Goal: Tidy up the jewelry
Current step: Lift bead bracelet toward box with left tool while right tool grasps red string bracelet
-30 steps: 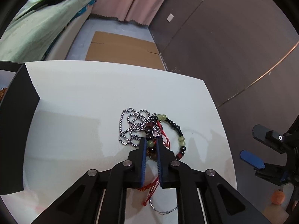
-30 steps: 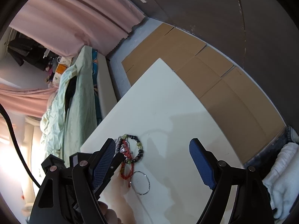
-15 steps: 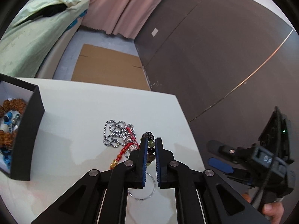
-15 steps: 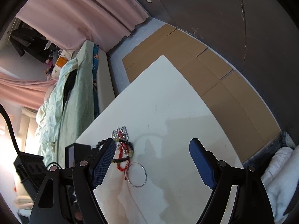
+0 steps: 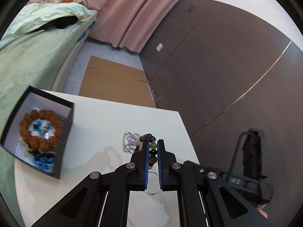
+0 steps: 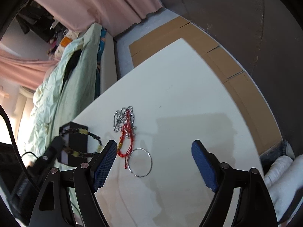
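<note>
At the lower middle of the left wrist view, the left gripper (image 5: pixel 153 148) pinches a beaded bracelet (image 5: pixel 152 151), lifted off the white table (image 5: pixel 106 117). A black box (image 5: pixel 65 132) of beads sits left. In the right wrist view, the right gripper (image 6: pixel 153 151) is closing, empty, above a silver ring (image 6: pixel 140 163), red cord (image 6: pixel 126 138) and chain (image 6: pixel 121 117).
</note>
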Available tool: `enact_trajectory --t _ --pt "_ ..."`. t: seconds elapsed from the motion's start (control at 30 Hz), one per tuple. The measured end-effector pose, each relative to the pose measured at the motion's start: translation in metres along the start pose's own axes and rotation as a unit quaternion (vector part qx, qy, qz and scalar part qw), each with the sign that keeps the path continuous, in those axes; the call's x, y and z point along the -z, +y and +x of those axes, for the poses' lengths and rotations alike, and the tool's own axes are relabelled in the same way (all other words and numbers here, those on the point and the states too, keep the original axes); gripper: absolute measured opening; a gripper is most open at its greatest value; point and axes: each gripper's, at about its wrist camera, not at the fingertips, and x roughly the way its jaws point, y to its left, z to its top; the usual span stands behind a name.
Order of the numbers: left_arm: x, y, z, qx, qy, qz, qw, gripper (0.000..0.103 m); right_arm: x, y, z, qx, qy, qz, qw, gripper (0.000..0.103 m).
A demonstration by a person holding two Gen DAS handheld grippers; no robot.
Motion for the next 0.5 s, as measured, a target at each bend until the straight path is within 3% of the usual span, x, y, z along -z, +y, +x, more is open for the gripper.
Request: enact_trajectory --t 0.3,0.5 --pt "-0.01 0.021 -0.026 -0.004 -0.023 -0.015 0.9996 0.008 -0.002 0.021 0.035 0.003 0.02 -0.029 0.999 0.039" --pt "-0.017 0.038 -0.038 -0.003 -0.031 -0.036 0.9989 0.008 -0.003 0.031 0.046 0.012 0.011 -0.043 0.999 0.03"
